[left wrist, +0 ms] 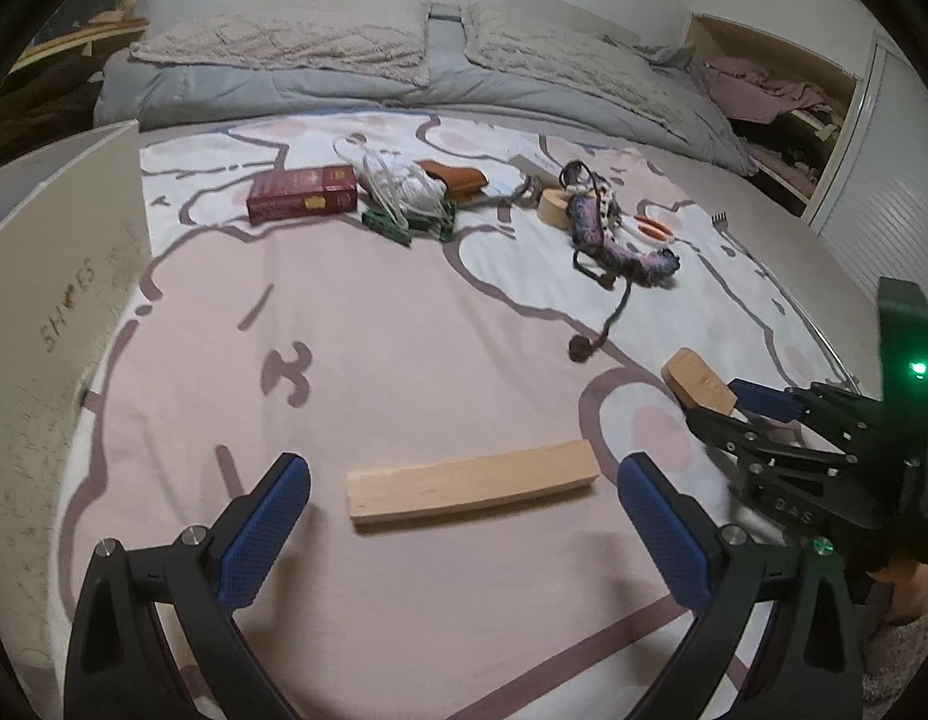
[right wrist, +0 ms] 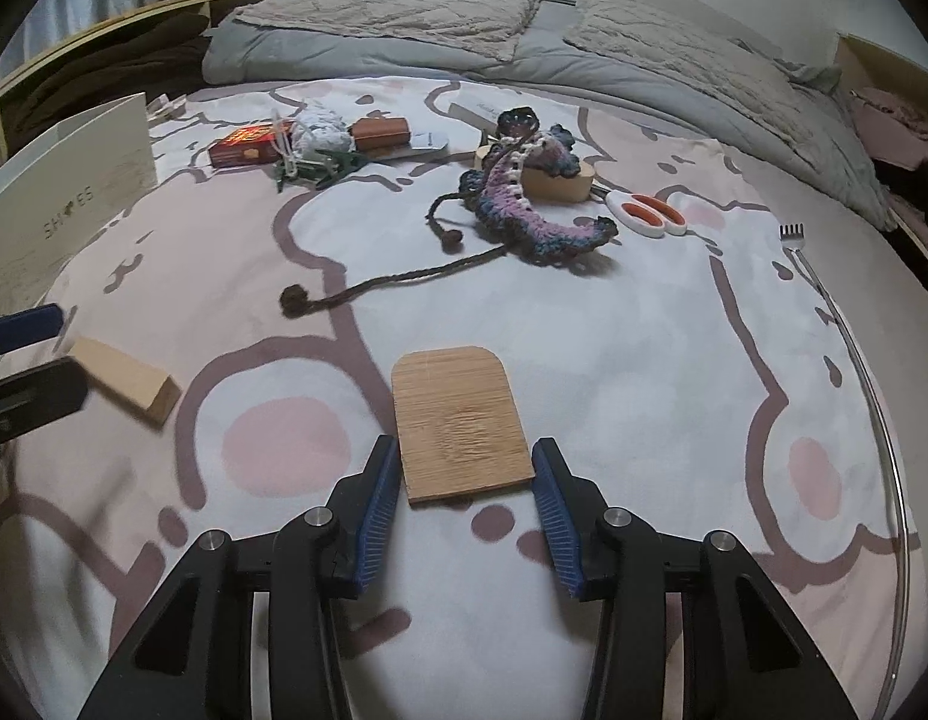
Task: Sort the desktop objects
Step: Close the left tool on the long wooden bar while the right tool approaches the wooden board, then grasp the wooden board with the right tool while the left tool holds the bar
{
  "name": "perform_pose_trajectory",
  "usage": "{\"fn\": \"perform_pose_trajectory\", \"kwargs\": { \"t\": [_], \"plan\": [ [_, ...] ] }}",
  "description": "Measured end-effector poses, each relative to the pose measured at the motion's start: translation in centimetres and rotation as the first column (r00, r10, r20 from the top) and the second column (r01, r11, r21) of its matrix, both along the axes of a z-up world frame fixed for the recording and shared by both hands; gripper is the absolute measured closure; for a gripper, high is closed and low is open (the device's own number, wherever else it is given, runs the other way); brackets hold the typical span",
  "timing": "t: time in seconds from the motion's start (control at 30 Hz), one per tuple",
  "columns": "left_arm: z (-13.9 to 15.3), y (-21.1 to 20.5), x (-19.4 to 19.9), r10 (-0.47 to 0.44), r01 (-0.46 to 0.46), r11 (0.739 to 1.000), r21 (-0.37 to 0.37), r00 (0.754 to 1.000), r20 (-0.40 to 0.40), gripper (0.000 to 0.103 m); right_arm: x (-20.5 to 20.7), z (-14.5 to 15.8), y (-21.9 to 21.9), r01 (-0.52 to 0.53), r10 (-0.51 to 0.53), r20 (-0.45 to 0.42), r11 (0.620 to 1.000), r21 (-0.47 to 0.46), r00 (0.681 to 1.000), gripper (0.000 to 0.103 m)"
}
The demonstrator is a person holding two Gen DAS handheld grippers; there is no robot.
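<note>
Your right gripper has its fingers pressed on the near end of the thin bamboo board on the bed, so it may slip, while your left gripper hangs wide open, empty, over the wooden block.

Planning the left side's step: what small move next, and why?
Probably lower the left gripper a little further onto the wood bar and then close. Its jaws are wide open, the bar lies crosswise between the pads, untouched. The right gripper already clamps the bamboo board.
</note>
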State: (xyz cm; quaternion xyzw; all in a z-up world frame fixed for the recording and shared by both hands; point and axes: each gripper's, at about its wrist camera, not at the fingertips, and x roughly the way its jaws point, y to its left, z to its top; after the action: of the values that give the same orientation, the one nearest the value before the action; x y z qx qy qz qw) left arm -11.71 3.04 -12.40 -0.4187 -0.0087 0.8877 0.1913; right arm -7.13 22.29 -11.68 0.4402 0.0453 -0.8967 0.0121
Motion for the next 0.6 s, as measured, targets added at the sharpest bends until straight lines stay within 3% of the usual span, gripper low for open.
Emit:
{"fn": "perform_pose_trajectory", "kwargs": {
  "t": [0.23, 0.47, 0.6],
  "plan": [
    [-1.0, 0.6, -0.4, -0.005, 0.005, 1.0, 0.003, 0.999, 0.046, 0.0, 0.5, 0.0, 0.1, -0.01, 0.01, 0.007, 1.0, -0.028, 1.0, 0.057],
    [-1.4, 1.2, -0.5, 0.002, -0.001, 1.0, -0.021, 0.999, 0.047, 0.0, 0.8, 0.2, 2.3, -0.02, 0.024, 0.016, 0.977, -0.213, 1.0, 0.051],
    [-1.7, 1.4, -0.7, 0.018, -0.016, 0.999, -0.03, 0.998, 0.053, 0.0, 1.0, 0.3, 1.6, -0.09, 0.096, 0.009, 0.962, -0.259, 0.995, 0.048]
  ]
}}
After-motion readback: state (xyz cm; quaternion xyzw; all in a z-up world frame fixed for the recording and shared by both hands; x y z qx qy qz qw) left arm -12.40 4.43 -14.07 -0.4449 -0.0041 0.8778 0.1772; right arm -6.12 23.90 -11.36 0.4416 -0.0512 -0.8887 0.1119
